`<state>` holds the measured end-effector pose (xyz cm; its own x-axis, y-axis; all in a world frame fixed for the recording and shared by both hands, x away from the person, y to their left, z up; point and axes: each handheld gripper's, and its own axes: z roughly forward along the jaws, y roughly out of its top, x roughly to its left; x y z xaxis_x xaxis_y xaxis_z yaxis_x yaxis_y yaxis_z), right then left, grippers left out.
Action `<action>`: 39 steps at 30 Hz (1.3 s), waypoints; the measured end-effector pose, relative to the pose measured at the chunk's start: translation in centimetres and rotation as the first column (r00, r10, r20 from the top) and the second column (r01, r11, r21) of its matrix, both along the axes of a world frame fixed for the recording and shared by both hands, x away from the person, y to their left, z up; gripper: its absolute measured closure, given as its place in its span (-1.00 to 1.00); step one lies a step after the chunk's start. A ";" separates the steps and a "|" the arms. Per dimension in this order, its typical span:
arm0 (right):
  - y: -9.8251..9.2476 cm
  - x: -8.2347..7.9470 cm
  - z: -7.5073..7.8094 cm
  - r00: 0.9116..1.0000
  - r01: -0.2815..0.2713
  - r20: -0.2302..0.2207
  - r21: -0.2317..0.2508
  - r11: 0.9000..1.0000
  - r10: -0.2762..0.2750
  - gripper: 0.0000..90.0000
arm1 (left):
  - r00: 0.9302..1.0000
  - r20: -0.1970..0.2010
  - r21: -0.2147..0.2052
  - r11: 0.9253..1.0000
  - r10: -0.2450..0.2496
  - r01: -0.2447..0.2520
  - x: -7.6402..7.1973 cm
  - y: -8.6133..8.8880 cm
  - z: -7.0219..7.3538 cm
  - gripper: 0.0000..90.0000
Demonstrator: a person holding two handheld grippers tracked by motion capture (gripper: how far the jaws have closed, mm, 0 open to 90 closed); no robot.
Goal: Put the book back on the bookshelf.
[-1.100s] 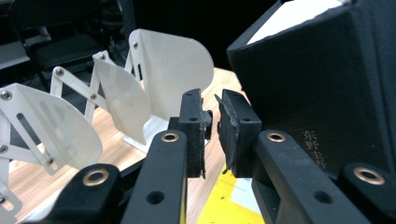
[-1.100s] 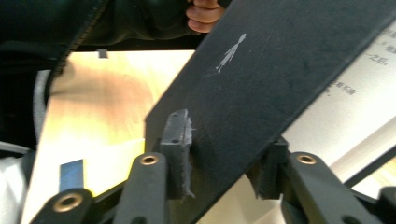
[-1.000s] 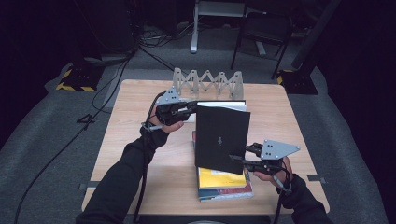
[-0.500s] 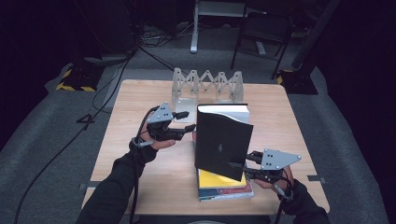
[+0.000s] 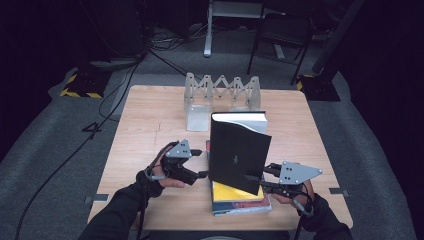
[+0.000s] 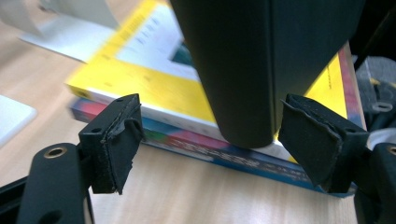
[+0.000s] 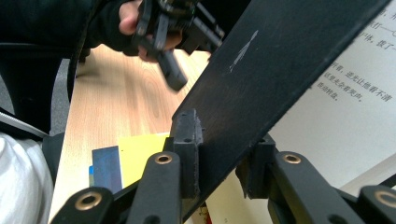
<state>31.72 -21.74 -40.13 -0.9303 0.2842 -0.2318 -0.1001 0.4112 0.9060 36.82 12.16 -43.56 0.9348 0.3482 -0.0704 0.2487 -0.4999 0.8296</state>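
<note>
A black hardcover book [image 5: 239, 155] stands upright on a stack topped by a yellow book [image 5: 232, 194]. My right gripper [image 5: 256, 180] is shut on the lower right corner of its black cover [image 7: 261, 79], with a printed page [image 7: 345, 112] behind. My left gripper [image 5: 201, 163] sits low at the book's left. Its jaws have just been opening and now stand open. In the left gripper view the foot of the spine [image 6: 243, 93] lies between the pads [image 6: 116, 135], untouched.
A white accordion rack [image 5: 222, 92] and a white bookend [image 5: 197, 117] stand at the back of the wooden table [image 5: 150, 115]. A blue book [image 6: 224, 158] lies at the bottom of the stack. Cables and a chair sit on the floor beyond.
My left gripper let go of the top of the spine, dropped down toward the stack and opened. The black book now leans a little. The right gripper kept its hold.
</note>
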 end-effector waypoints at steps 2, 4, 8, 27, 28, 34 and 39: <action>0.0 -0.1 0.0 1.000 -0.002 0.003 -0.004 1.000 0.002 0.59 | 1.000 -0.012 -0.003 1.000 -0.018 0.018 -0.3 -0.7 -0.6 -0.53; -0.1 -0.1 -0.2 1.000 -0.002 0.002 -0.004 1.000 0.002 0.60 | 0.999 -0.017 -0.005 1.000 -0.027 0.027 -0.2 -1.7 -0.9 -0.53; -0.2 -0.1 -0.4 1.000 -0.003 0.002 -0.010 1.000 0.004 0.60 | 0.999 -0.010 -0.020 0.998 -0.051 0.051 -0.1 -3.4 -1.2 -0.51; -1.0 -0.4 -1.5 0.997 0.083 -0.004 -0.039 0.996 -0.083 0.55 | 0.989 0.129 -0.126 0.988 -0.068 0.084 -0.8 -4.9 1.0 -0.27; -1.0 -0.4 -1.5 0.997 0.083 -0.004 -0.039 0.996 -0.083 0.55 | 0.989 0.129 -0.126 0.988 -0.068 0.084 -0.8 -4.9 1.0 -0.23; -2.0 -0.3 -1.1 0.990 0.140 0.003 0.007 0.990 -0.140 0.43 | 0.990 0.123 -0.128 0.988 -0.068 0.083 -0.7 -4.8 1.1 -0.13; -2.6 -0.2 -1.0 0.983 0.185 0.011 0.034 0.982 -0.185 0.25 | 0.991 0.115 -0.137 0.987 -0.070 0.086 -0.5 -4.5 1.1 0.01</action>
<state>31.54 -24.34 -41.09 -0.8575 0.4589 -0.2324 -0.0379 0.3942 0.9182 36.34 7.69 -42.41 0.9635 0.2676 -0.0093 0.1170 -0.3896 0.9135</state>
